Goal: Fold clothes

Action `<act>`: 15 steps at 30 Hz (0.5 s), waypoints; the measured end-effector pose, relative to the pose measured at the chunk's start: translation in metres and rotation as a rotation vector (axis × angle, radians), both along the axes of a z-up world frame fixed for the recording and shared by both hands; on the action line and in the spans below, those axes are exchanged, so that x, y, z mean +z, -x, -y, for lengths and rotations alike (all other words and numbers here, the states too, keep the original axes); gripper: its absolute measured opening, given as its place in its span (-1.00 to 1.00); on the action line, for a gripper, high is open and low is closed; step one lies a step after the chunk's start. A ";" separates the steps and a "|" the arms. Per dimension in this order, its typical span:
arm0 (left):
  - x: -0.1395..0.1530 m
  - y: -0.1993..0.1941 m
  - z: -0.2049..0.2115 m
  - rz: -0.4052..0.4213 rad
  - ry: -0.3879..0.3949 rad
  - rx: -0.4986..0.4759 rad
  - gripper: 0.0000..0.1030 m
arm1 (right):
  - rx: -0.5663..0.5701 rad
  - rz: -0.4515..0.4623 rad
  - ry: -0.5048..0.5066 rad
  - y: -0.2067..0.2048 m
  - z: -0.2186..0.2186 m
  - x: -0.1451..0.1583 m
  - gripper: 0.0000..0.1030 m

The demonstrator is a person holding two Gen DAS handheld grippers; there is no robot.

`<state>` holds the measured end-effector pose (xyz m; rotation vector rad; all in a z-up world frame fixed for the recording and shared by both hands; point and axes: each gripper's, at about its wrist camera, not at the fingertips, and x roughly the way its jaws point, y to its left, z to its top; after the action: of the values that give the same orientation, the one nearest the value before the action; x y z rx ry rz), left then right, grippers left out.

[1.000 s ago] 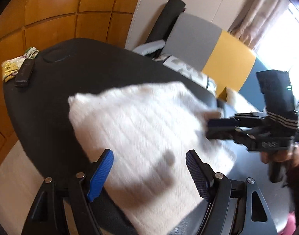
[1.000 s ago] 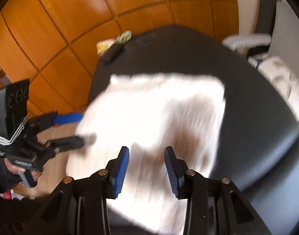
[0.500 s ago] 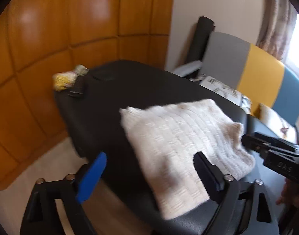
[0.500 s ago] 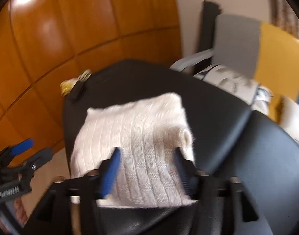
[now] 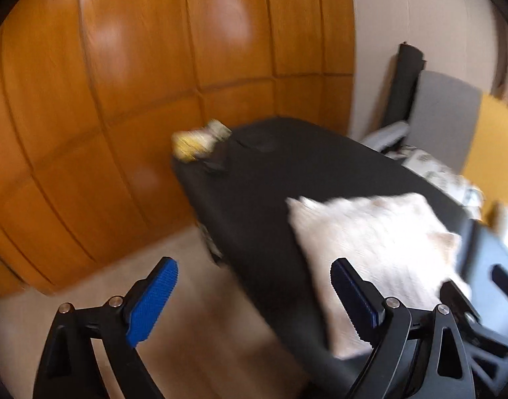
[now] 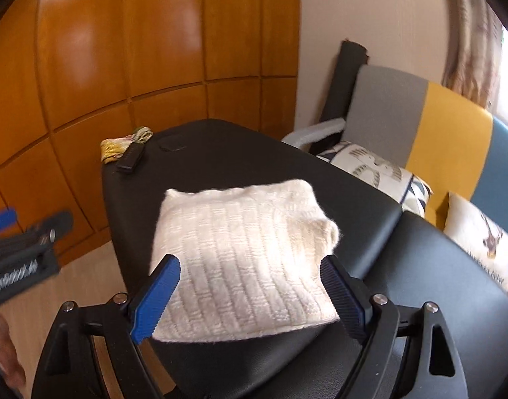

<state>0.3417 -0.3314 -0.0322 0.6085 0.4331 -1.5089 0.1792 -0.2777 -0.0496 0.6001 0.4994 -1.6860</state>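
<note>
A cream knitted sweater (image 6: 244, 259), folded into a rough square, lies on the black padded table (image 6: 240, 153). My right gripper (image 6: 250, 291) hangs open just above the sweater's near edge, nothing between its blue pads. In the blurred left wrist view the sweater (image 5: 376, 249) lies to the right, and my left gripper (image 5: 254, 294) stands wide open over the table's left edge and the floor, holding nothing. The left gripper (image 6: 18, 232) also shows at the left edge of the right wrist view, off the table.
A yellow patterned cloth (image 6: 121, 144) and a dark flat device (image 6: 130, 158) sit at the table's far corner. Orange wood panels (image 6: 121, 66) form the wall behind. A grey, yellow and blue sofa (image 6: 420, 123) with printed cushions (image 6: 376, 166) stands right of the table.
Both grippers have pulled back from the sweater and lifted. The right one has opened wide. The left one has swung left, off the table's edge.
</note>
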 end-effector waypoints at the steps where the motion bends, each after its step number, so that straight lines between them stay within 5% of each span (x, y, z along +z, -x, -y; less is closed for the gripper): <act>1: 0.004 0.000 -0.003 -0.003 0.019 -0.002 0.83 | 0.010 -0.008 0.002 -0.003 -0.001 0.001 0.71; 4: 0.010 0.000 -0.002 -0.069 -0.034 -0.070 0.83 | 0.028 -0.012 -0.003 -0.006 -0.003 0.001 0.71; 15: 0.017 0.014 -0.009 -0.082 -0.047 -0.134 0.83 | 0.006 -0.020 -0.051 0.002 -0.002 -0.010 0.71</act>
<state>0.3275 -0.3221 -0.0148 0.6239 0.4998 -1.6592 0.1769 -0.2760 -0.0597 0.6192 0.5595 -1.6789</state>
